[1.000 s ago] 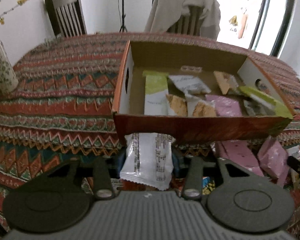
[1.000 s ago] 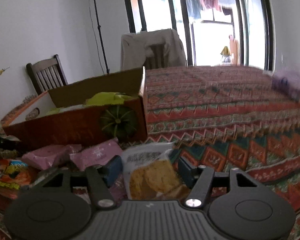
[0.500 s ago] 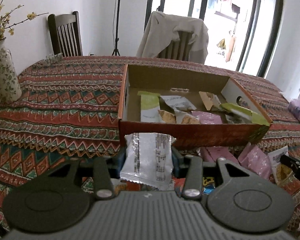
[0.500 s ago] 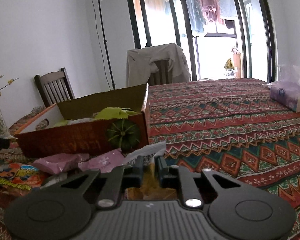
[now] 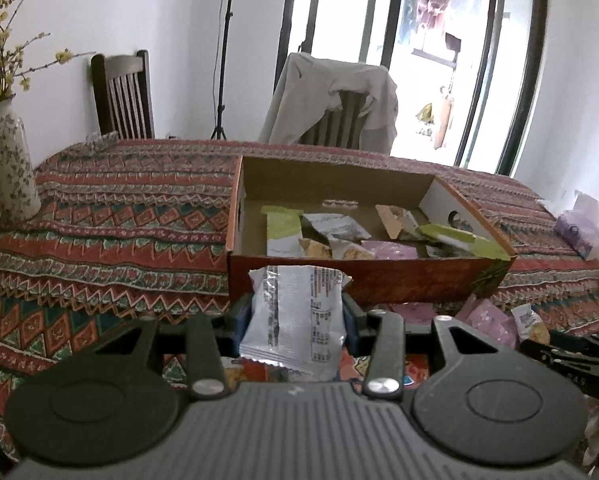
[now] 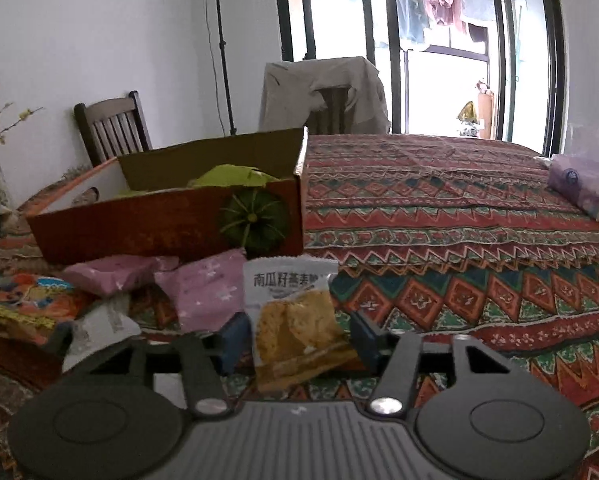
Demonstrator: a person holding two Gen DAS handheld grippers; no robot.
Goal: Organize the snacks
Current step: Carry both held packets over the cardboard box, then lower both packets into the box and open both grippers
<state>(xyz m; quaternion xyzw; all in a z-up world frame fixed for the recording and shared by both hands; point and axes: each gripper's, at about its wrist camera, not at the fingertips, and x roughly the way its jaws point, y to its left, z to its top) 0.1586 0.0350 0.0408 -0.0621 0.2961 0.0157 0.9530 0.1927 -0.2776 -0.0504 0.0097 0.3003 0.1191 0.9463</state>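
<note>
Glossy plastic packet [image 5: 295, 320], cardboard box [image 5: 379, 280]

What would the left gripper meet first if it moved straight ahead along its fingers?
Probably the near wall of the cardboard box: the left gripper, holding a white snack packet, points at it. Depth is uncertain.

Both fisheye views are lit by daylight entering through the tall glass doors [image 5: 455, 64] at the far side of the room, where the panes are blown out to near white. The far wall [image 6: 99, 40] is evenly and softly lit. The patterned tablecloth [image 5: 119, 216] is seen clearly, with only faint shadows. The near side of the cardboard box [image 6: 159, 224] is turned from the light and appears darker. Straight lines are bent strongly toward the edges, and the corners are cut off by a dark vignette. Slight softness is seen at the far right and left edges; the centre is rendered sharply
</note>
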